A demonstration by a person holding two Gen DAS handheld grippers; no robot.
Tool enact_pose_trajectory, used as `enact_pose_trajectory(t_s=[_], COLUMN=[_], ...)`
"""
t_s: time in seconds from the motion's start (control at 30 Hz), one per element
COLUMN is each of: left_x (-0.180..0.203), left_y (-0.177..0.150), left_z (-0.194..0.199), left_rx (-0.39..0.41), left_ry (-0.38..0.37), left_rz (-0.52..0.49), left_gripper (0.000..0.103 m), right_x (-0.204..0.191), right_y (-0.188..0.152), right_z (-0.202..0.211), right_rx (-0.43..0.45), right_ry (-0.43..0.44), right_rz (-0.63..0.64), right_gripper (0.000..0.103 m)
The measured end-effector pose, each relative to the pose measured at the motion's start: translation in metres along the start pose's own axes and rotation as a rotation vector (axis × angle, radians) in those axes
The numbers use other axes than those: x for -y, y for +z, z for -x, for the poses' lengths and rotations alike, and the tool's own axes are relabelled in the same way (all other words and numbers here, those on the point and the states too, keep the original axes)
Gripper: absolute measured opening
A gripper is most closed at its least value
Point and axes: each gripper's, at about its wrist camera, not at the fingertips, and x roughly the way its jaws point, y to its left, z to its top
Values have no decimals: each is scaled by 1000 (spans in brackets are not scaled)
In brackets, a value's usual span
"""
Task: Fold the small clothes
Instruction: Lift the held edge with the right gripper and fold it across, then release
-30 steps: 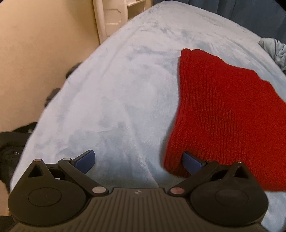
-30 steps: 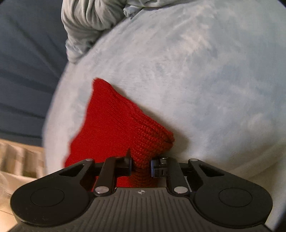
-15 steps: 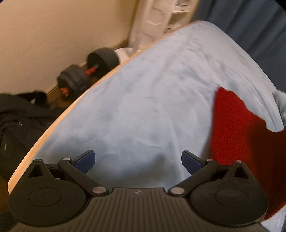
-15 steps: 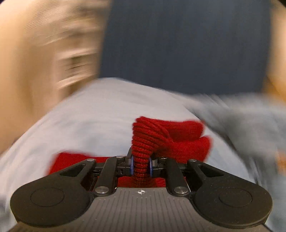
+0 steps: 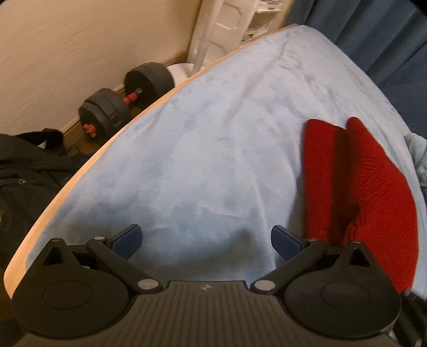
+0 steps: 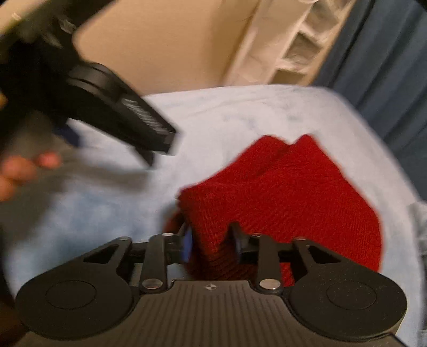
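A red knitted garment point(image 5: 357, 184) lies folded over itself on the light blue blanket point(image 5: 208, 149), at the right of the left wrist view. My left gripper point(image 5: 205, 240) is open and empty above the blanket, left of the garment. In the right wrist view the garment point(image 6: 283, 192) lies just ahead. My right gripper point(image 6: 212, 240) has its jaws partly apart around the garment's near edge; the picture is blurred. The left gripper's body point(image 6: 112, 112) shows at upper left there.
The bed's wooden edge point(image 5: 88, 160) runs along the left. Beyond it on the floor lie a black dumbbell point(image 5: 125, 93) and a black bag point(image 5: 24, 170). A white shelf point(image 5: 224, 24) and dark blue curtain point(image 5: 373, 34) stand behind. Grey cloth point(image 5: 419, 157) lies at right.
My right gripper carried the garment's edge over and laid it doubled on itself, and its jaws have parted. My left gripper stayed open and drew left, away from the garment.
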Motion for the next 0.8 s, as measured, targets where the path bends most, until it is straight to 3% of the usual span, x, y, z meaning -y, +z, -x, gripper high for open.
enact_pose_trajectory(t_s=[0.13,0.2,0.23,0.33,0.4,0.47,0.57,0.67,0.8], left_x=[9,14,16,25,37,52,59,45,49], left_y=[-3,-4,-5,-9,-10,-13,-21,-29,-34], left_z=[9,15,17,25,23,18,-2,0,38], left_rx=[36,41,30,23,14,8,-26,-51,-78], left_ry=[-57,-109,-141,-220,-224,-191,-81,-112,-107], left_rz=[-25,-34,-35,-25,-44,-91,-126,-69,-104], left_gripper=[103,103,103,103,103,103,103,103,103], right_x=[0,13,24,56,76,94,101,86,79], right_y=[-7,-9,-11,-29,-36,-47,-67,-78,-80], right_z=[19,34,40,72,70,60,37,21,39], right_rx=[-2,-4,18,110,62,-3,-103,-178,-182], right_ry=[76,108,84,-136,-317,-397,-308,-295,-277], right_rz=[-31,-143,-213,-398,-458,-515,-575,-555,-614], right_gripper=[34,32,32,44,49,48,46,46,46])
